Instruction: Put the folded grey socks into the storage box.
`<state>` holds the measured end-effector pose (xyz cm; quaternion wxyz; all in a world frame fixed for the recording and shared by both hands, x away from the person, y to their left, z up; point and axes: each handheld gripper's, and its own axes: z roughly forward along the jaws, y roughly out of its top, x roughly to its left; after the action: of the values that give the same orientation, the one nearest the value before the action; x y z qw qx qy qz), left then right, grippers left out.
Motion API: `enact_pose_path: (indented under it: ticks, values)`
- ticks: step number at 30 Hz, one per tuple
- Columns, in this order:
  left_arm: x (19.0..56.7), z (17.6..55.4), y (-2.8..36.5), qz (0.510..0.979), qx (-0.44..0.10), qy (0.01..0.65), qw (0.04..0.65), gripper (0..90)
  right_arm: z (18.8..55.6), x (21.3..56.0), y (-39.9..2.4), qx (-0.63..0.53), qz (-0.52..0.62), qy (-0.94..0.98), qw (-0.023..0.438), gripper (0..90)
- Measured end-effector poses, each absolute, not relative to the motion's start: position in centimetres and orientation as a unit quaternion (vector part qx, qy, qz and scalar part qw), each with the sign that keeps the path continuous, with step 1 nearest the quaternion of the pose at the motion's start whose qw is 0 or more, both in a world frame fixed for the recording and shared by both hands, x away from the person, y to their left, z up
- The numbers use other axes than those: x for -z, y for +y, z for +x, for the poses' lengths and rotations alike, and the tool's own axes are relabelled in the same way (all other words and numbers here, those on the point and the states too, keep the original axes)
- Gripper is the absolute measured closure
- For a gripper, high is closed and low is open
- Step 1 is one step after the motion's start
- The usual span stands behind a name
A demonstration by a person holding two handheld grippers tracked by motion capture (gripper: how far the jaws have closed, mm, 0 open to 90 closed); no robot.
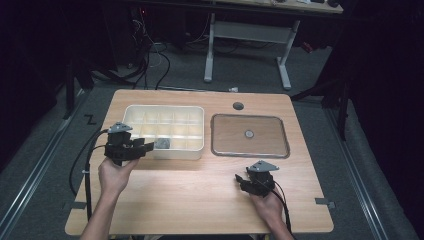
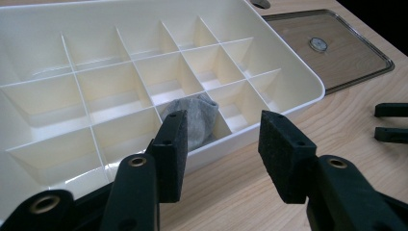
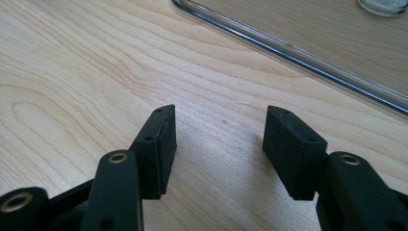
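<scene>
A white tray [image 1: 163,107] split into several compartments lies at the table's back left. A balled grey sock [image 1: 162,144] rests in a front-row compartment, right of the middle. My left gripper [image 1: 147,148] hovers at the tray's front left corner, pointing right. In the left gripper view its jaws [image 2: 223,134] stand open with nothing between them, and the sock [image 2: 197,118] lies just beyond the left pad, inside the tray wall [image 2: 288,82]. My right gripper [image 1: 240,179] is open over bare wood at the front right, and its jaws [image 3: 219,139] hold nothing.
A clear lid [image 1: 230,135] with a small round knob [image 1: 249,134] lies flat to the right of the tray; its rim [image 3: 298,53] runs just ahead of the right gripper. A round cable hole [image 1: 238,106] sits near the table's far edge.
</scene>
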<state>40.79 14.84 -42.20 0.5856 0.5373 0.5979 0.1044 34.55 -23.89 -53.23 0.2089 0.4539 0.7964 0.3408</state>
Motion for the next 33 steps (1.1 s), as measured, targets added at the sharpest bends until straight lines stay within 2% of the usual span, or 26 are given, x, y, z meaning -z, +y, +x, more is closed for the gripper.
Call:
enact_pose_path:
  ticks: [33]
  values:
    - [44.0,37.2,15.6,0.517,-0.074,0.601,0.604,51.5,34.6,53.2,-23.9,-0.341,0.454,0.797,0.209,46.0]
